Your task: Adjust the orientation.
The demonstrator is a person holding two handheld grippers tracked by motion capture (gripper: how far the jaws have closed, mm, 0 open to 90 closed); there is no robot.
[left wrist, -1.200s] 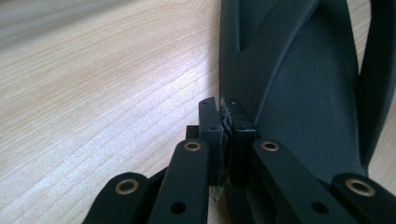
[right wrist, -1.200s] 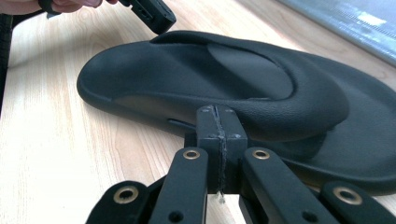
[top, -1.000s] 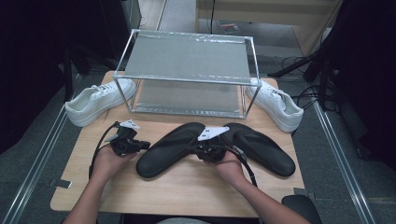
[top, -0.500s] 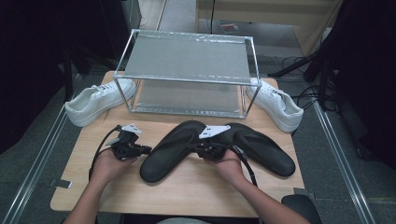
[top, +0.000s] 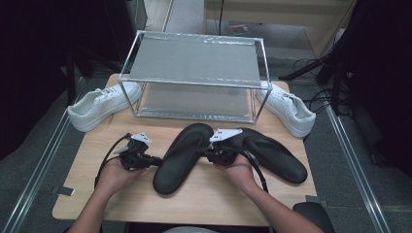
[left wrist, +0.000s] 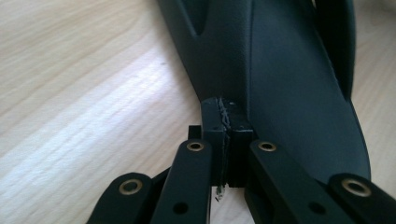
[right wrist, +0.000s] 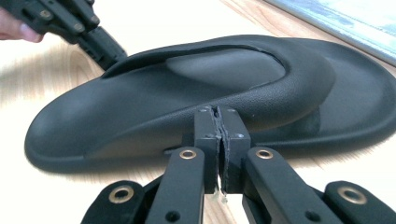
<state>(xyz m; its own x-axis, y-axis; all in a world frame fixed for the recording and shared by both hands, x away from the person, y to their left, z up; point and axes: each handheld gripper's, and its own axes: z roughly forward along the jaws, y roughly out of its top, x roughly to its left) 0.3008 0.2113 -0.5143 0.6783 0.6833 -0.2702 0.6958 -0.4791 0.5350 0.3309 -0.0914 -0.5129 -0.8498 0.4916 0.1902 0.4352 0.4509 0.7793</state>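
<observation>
Two black sandals lie on the wooden table (top: 145, 204). The left sandal (top: 182, 155) lies slanted, and the right sandal (top: 272, 153) lies beside it, their far ends close together. My left gripper (top: 158, 160) is shut, its tips against the left sandal's left edge. In the left gripper view the closed pads (left wrist: 222, 109) butt against the sandal (left wrist: 280, 93) with nothing between them. My right gripper (top: 206, 154) is shut too, tips at the same sandal's right edge (right wrist: 163, 102). Its closed pads (right wrist: 217, 114) touch the sole's side. The left gripper (right wrist: 98, 44) shows across the sandal.
A metal two-shelf rack (top: 194, 60) stands at the table's far side. A white sneaker (top: 99, 107) lies left of it and another white sneaker (top: 289, 109) to its right. Bare wood stretches along the near edge.
The left sandal's near end has swung a little to the right, so it lies steeper. My left gripper has shifted slightly right with it. The right gripper has stayed put.
</observation>
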